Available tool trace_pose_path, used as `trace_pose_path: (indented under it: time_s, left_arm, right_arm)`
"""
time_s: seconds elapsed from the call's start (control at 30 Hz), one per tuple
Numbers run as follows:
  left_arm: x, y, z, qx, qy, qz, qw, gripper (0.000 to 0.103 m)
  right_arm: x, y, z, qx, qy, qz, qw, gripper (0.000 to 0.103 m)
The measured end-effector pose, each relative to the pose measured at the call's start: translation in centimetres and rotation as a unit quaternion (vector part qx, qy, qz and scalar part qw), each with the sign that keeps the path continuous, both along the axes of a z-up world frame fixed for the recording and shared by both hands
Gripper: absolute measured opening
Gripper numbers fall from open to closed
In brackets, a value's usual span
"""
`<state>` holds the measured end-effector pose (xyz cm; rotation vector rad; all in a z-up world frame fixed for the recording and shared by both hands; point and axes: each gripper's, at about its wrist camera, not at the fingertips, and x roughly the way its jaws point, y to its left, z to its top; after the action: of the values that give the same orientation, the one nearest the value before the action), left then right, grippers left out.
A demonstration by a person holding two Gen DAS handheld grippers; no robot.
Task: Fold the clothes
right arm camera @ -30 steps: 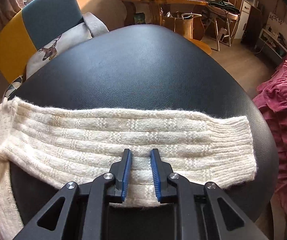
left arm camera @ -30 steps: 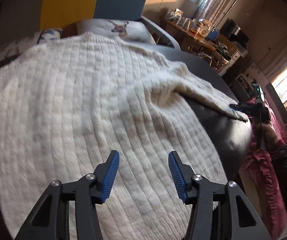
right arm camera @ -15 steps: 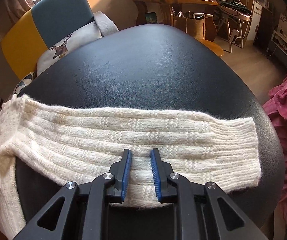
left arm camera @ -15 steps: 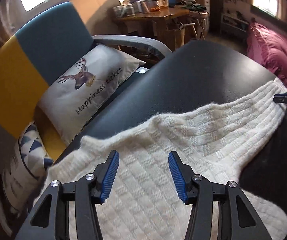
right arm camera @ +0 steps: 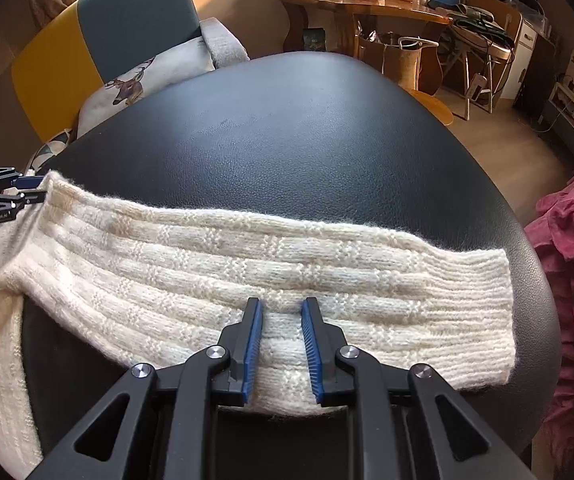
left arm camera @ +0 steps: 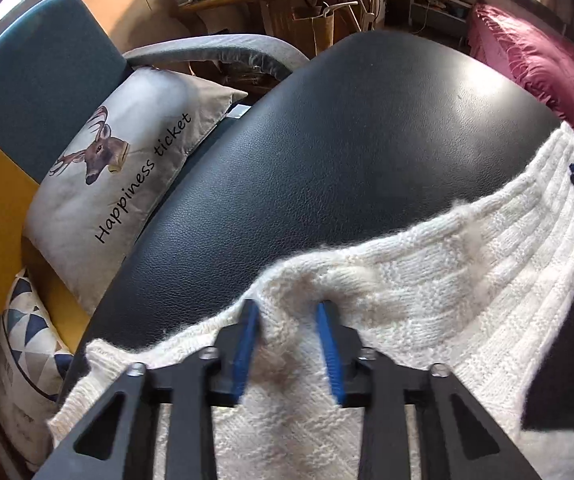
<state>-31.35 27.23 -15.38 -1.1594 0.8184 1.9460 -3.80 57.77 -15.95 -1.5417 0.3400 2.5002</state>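
Black table (right arm camera: 327, 128): left gripper (left arm camera: 289, 312) narrowed since before, pinching sweater (left arm camera: 427, 300) shoulder; right gripper (right arm camera: 281, 308) unchanged, clamping sleeve.

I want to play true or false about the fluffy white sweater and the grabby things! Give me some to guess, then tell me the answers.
1. The white knit sweater lies on a black leather surface. True.
2. The sleeve is rolled into a ball. False: it lies stretched out flat.
3. The right hand-held gripper has sleeve fabric between its blue pads. True.
4. The deer pillow sits on top of the sweater. False: it leans on the chair beside the surface.
5. The left hand-held gripper holds a cup. False: sweater fabric bunches between its pads.
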Motion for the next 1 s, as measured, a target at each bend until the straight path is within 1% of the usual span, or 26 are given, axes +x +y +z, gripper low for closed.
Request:
trace_pose_path:
  time_s: [0.03,0.07,0.17,0.23,0.33,0.4,0.53,0.57,0.6,0.63,0.67,0.7,0.73,0.77,0.8,0.83,0.9,1.0]
  left_arm:
    - [0.0,-0.1,0.1,0.009,0.002,0.009,0.9999,0.008]
    - [-0.2,-0.2,0.4,0.019,0.004,0.023,0.9995,0.006]
    - [-0.6,-0.8,0.9,0.054,0.012,0.063,0.9964,0.006]
    - [-0.7,-0.6,0.2,0.046,0.021,0.081,0.9954,0.006]
    - [-0.3,-0.2,-0.6,0.037,0.043,0.095,0.9938,0.006]
    - [-0.5,-0.1,-0.5,0.040,0.037,0.109,0.9926,0.006]
    - [0.1,-2.0,1.9,0.079,0.020,0.131,0.9880,0.007]
    - [0.2,-2.5,2.5,0.091,0.016,0.136,0.9864,0.009]
    - [0.6,-3.5,3.5,0.105,0.014,0.144,0.9839,0.009]
    - [1.4,-4.8,4.5,0.122,0.014,0.152,0.9808,0.009]
    - [2.2,-6.0,5.4,0.135,0.014,0.157,0.9782,0.009]
    - [3.2,-7.4,6.1,0.146,0.013,0.165,0.9754,0.009]
    - [4.4,-8.9,6.5,0.151,0.013,0.173,0.9731,0.009]
    - [5.7,-10.4,6.7,0.154,0.013,0.180,0.9715,0.009]
    - [6.9,-11.9,6.6,0.156,0.011,0.187,0.9698,0.009]
    - [8.0,-13.1,6.3,0.156,0.007,0.196,0.9682,0.009]
    - [10.4,-15.7,5.7,0.156,-0.002,0.212,0.9647,0.009]
    - [13.9,-19.6,4.8,0.156,-0.014,0.237,0.9587,0.009]
  right_arm:
    - [-0.3,-0.1,0.0,0.010,-0.005,0.003,1.000,0.020]
    - [-0.7,-0.3,0.1,0.022,-0.012,0.004,1.000,0.020]
    - [-2.1,-0.6,0.1,0.061,-0.029,0.003,0.998,0.020]
    - [-2.8,-0.5,0.0,0.081,-0.032,-0.003,0.996,0.020]
    - [-3.4,-0.6,-0.2,0.096,-0.032,-0.012,0.995,0.020]
    - [-3.4,-0.7,-0.3,0.100,-0.028,-0.015,0.995,0.020]
    - [-3.5,-0.8,0.3,0.095,-0.022,-0.019,0.995,0.021]
    - [-3.6,-0.9,0.5,0.095,-0.021,-0.019,0.995,0.021]
    - [-3.5,-1.2,1.0,0.092,-0.012,-0.018,0.996,0.021]
    - [-2.9,-2.1,2.2,0.077,0.022,-0.007,0.997,0.023]
    - [-2.2,-3.5,3.3,0.043,0.052,0.018,0.998,0.025]
    - [-1.8,-5.4,3.7,-0.004,0.060,0.055,0.997,0.026]
    - [-1.4,-7.3,4.1,-0.051,0.067,0.091,0.992,0.026]
    - [-1.0,-9.2,4.5,-0.098,0.073,0.128,0.984,0.026]
    - [-0.7,-11.2,4.7,-0.129,0.074,0.161,0.976,0.026]
    - [-0.3,-13.7,4.4,-0.127,0.061,0.188,0.972,0.026]
    - [0.5,-17.6,3.4,-0.143,0.035,0.229,0.962,0.026]
    - [1.5,-21.3,2.0,-0.146,0.017,0.254,0.956,0.026]
